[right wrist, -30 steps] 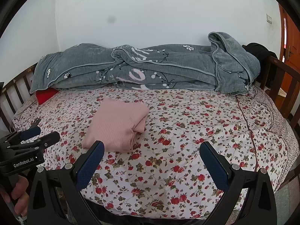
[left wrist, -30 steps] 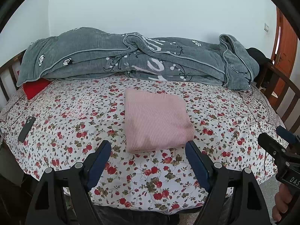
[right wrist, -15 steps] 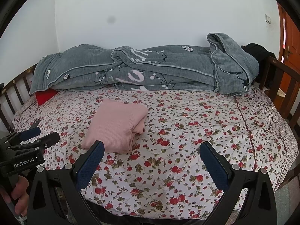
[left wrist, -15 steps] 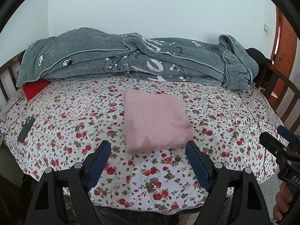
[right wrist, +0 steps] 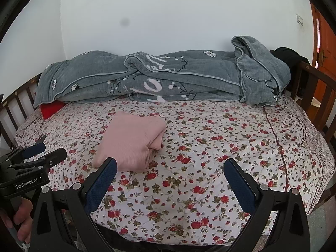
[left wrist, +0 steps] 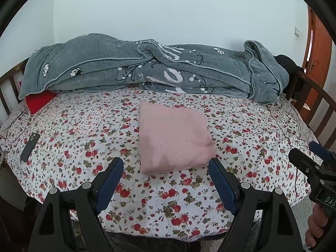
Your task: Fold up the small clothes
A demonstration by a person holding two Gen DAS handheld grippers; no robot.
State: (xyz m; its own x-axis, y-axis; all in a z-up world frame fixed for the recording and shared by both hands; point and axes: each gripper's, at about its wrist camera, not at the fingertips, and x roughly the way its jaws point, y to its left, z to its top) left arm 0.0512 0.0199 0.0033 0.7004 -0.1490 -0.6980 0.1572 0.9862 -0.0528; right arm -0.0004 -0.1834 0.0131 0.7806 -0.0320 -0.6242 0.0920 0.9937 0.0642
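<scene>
A pink knitted garment [left wrist: 173, 138] lies folded into a flat rectangle on the flowered bed sheet [left wrist: 84, 130]. My left gripper [left wrist: 166, 168] hovers open just short of the garment's near edge, nothing between its blue pads. From the right wrist view the same pink garment [right wrist: 131, 141] lies to the left, its folded layers showing at the right side. My right gripper [right wrist: 170, 168] stands open over bare sheet, right of the garment and apart from it. Each gripper shows at the edge of the other's view, held by a hand.
A rolled grey blanket [left wrist: 147, 71] runs along the back of the bed against the wall. A red cushion [left wrist: 38, 100] peeks out at back left. A dark phone [left wrist: 30, 147] lies on the sheet at left. Wooden rails [left wrist: 319, 107] border both sides; a door [left wrist: 317, 63] stands far right.
</scene>
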